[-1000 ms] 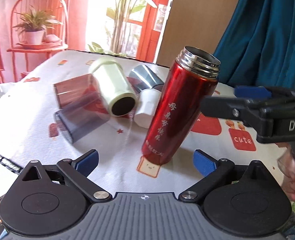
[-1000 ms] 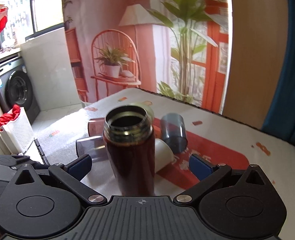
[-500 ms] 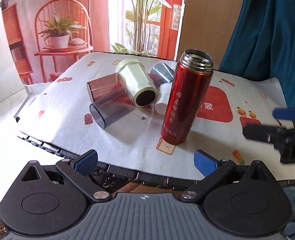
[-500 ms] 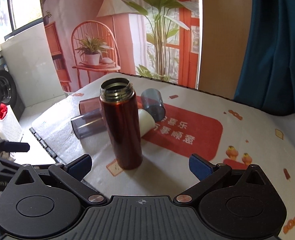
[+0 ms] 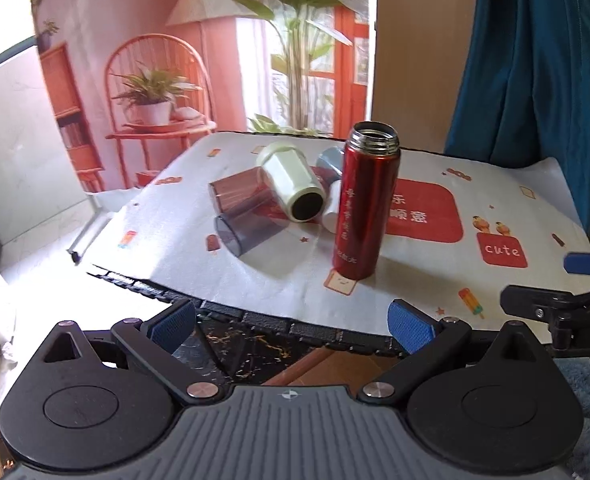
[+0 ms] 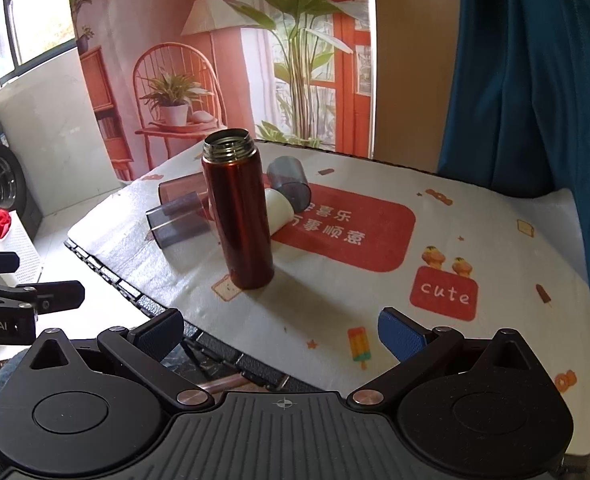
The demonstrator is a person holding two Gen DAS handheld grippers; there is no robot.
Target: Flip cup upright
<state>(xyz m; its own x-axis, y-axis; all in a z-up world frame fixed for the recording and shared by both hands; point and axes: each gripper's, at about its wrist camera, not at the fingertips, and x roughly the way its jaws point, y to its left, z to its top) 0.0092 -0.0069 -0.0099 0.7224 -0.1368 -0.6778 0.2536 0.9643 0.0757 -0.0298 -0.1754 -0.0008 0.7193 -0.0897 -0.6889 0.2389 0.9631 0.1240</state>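
A: Desk (image 5: pixel 435 292) first. White printed cloth (image 6: pixel 475 240) covers it, with a red panel mid-surface. Everything sits toward the far-left part, so the near edge is free for approach.

B: Task item?

A: Red flask (image 5: pixel 365 208), the tall steel cup. It stands upright on its base on the cloth, open threaded mouth up, near the front of the cluster. Looks stable, no visible lean beyond lens distortion. I'd judge that flip done.

B: The rest?

A: All lying on their sides behind it. Cream cup (image 5: pixel 291 186) has its dark mouth facing the camera. Two tinted tumblers sit left of it: a reddish one (image 5: pixel 235 194) and a grey one (image 5: pixel 251 232), touching or nearly touching. A grey cup (image 6: pixel 289 180) and a white cup (image 6: pixel 279 210) lie just behind the flask; in the right view the white one looks to touch it. They're packed tight, so any pick there likely means going in from the open mouth side.

B: Grippers?

A: Left gripper (image 5: pixel 291 326) is spread wide with nothing between the blue pads, back off the desk edge. Right gripper (image 6: pixel 281 332) is the same: splayed, empty, low over the near edge. Neither touches anything. Being clear of the flask makes sense, since a bump would tip it.

B: Risk?

A: The flask is tall and narrow with neighbours crowding its base. Reaching for the white cup could knock it over.
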